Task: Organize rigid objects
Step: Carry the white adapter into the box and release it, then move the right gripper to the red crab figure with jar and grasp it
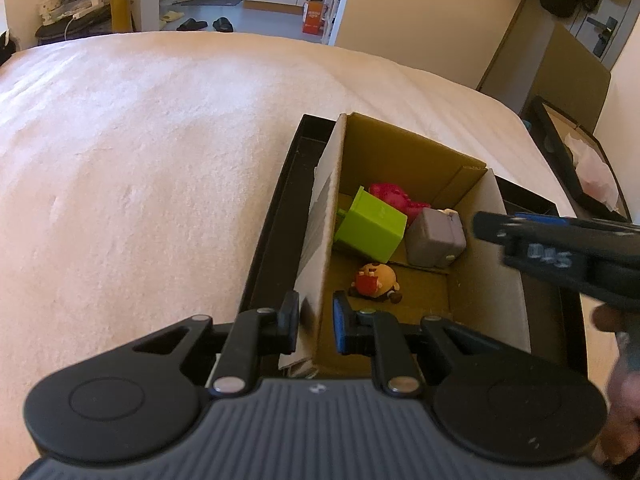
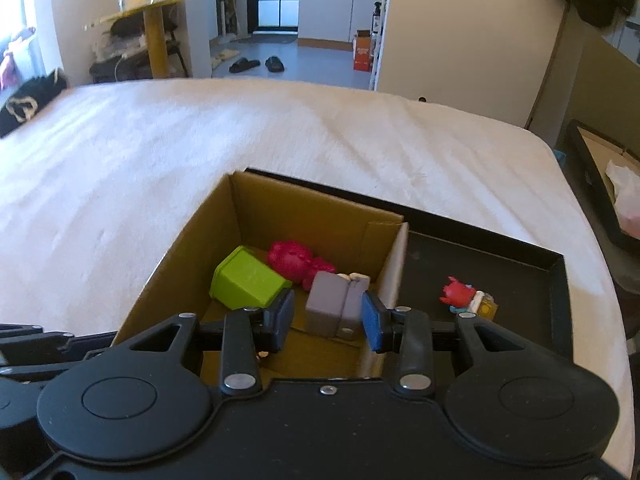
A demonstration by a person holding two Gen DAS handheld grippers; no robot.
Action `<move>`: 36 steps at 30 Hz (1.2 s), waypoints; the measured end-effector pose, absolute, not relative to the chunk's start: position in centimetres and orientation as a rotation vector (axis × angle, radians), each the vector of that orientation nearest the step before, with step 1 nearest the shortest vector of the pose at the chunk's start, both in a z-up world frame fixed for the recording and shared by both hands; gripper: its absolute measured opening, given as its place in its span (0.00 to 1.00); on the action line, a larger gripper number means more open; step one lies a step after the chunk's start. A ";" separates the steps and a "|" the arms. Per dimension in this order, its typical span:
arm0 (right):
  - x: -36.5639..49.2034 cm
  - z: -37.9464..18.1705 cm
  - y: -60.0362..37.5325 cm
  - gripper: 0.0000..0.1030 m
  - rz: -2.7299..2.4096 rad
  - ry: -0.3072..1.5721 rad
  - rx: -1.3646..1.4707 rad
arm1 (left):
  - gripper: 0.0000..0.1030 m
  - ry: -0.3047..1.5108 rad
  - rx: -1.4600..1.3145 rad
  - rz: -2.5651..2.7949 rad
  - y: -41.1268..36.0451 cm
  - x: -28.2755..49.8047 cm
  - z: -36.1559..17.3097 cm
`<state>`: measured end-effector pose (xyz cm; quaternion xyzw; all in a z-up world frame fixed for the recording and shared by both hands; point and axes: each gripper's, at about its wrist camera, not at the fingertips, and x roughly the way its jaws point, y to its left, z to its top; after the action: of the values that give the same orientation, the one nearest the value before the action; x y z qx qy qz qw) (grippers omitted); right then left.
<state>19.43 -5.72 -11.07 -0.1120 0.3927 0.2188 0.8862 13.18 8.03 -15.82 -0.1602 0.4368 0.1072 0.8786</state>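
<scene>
Red figure [image 2: 460,293] still loose in black tray [image 2: 520,256], right of and just beyond cardboard box [image 2: 320,204]. Nearer right gripper [image 2: 327,322], closed to its narrowest, nothing pinched, over box with grey block [image 2: 328,308] below. Left gripper [image 1: 316,326] pinching box wall. Tray rim close behind figure.

The left claw [image 1: 316,322] tilts steeply down, its jaws clamped on the box wall [image 1: 320,240], one finger outside and one inside. The right claw [image 2: 327,320] also angles down; its jaws stand at their narrowest with nothing pressed between them. A hand [image 1: 624,392] shows behind it.
</scene>
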 end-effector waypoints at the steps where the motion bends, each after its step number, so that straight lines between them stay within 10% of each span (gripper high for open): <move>1: 19.4 -10.7 -6.1 0.36 0.455 0.816 -0.221 | 0.16 0.910 -0.332 0.224 8.0 13.2 -15.8; 36: 23.9 -14.2 -18.7 0.50 0.496 0.923 -0.118 | 0.26 1.047 -0.195 0.284 6.2 15.2 -15.0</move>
<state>23.94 -18.73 -14.18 -0.0561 0.4404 0.2369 0.8642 15.21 6.21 -14.97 -0.0925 0.4973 0.1347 0.8520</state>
